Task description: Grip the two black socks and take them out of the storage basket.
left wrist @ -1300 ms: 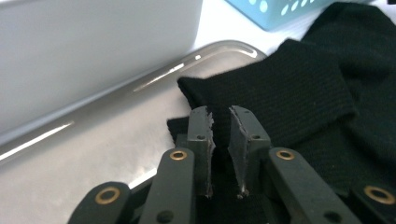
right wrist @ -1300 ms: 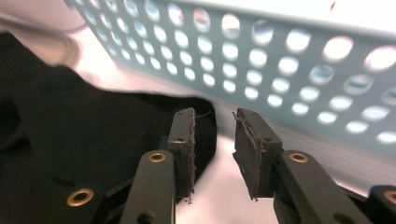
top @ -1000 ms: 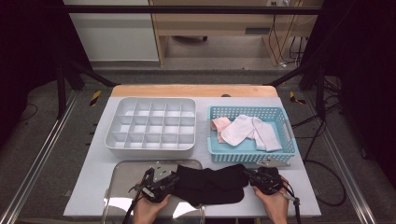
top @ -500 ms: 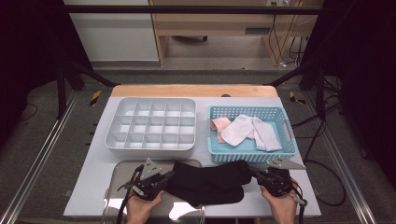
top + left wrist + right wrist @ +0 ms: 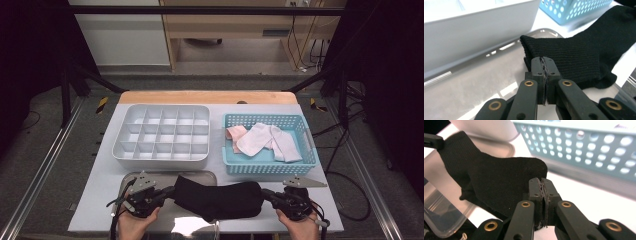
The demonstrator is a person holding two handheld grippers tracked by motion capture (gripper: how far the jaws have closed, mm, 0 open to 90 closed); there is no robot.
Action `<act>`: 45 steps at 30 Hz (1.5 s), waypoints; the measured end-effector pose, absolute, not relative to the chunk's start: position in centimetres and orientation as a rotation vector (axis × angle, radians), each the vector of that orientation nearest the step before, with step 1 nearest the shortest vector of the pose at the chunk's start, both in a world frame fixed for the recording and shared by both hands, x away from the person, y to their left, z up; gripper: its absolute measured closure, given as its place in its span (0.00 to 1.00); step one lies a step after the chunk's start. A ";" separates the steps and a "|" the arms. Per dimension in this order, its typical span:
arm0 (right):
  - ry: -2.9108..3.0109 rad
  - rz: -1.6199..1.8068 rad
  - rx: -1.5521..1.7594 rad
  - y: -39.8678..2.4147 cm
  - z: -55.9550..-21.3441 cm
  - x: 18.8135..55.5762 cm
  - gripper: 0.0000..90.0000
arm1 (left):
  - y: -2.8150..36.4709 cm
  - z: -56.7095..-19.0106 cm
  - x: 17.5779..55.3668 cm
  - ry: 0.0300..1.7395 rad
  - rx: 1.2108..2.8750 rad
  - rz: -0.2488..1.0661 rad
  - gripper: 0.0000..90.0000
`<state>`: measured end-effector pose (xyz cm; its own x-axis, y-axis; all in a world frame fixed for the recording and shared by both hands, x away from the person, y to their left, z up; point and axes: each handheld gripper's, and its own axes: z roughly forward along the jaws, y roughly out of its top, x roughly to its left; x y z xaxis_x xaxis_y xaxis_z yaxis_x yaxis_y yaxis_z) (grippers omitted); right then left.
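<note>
The black sock (image 5: 218, 197), low in the frame, hangs stretched between the left gripper (image 5: 167, 192) and right gripper (image 5: 266, 194), both clamped on its ends; next likely comes folding it.

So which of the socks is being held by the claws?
The black sock, stretched between the left claw and the right claw at the near edge. The white socks and the pink one lie untouched in the blue basket.
</note>
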<state>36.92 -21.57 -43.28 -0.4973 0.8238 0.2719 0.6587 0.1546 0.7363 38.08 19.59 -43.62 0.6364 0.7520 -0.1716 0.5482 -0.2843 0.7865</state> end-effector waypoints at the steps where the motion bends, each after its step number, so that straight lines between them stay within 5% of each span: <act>1: 2.242 1.241 1.465 -21.5 -43.6 37.0 0.98 | 19.5 -43.7 38.1 1.019 1.978 0.290 0.98; 9: 2.260 1.107 1.515 -21.5 -45.6 38.2 0.96 | 18.3 -45.3 38.8 1.033 2.047 0.269 0.97; 14: 2.231 1.051 1.448 -20.9 -46.1 38.4 0.79 | 18.2 -45.5 38.9 1.023 2.047 0.284 0.97; 19: 2.186 1.159 1.316 -20.1 -45.1 37.8 0.75 | 18.1 -45.5 38.9 1.020 2.043 0.285 0.97; 29: 2.418 1.320 1.132 -14.1 -46.6 37.2 0.70 | 18.2 -45.4 38.9 1.005 2.038 0.296 0.97; 33: 2.456 1.293 1.113 -13.1 -47.3 37.3 0.72 | 18.1 -45.4 38.9 1.004 2.036 0.299 0.97; 40: 2.499 1.199 1.114 -12.6 -48.2 37.3 0.97 | 18.1 -45.5 39.0 1.008 2.036 0.300 0.97; 45: 2.500 1.208 1.120 -12.7 -47.9 37.3 0.99 | 18.1 -45.5 39.0 1.011 2.035 0.303 0.97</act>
<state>37.31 -12.74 -47.93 -0.7106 0.6809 0.1773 0.5622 0.3978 0.7250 38.98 18.11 -45.50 0.6479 0.7494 -0.1365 0.5512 -0.3375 0.7631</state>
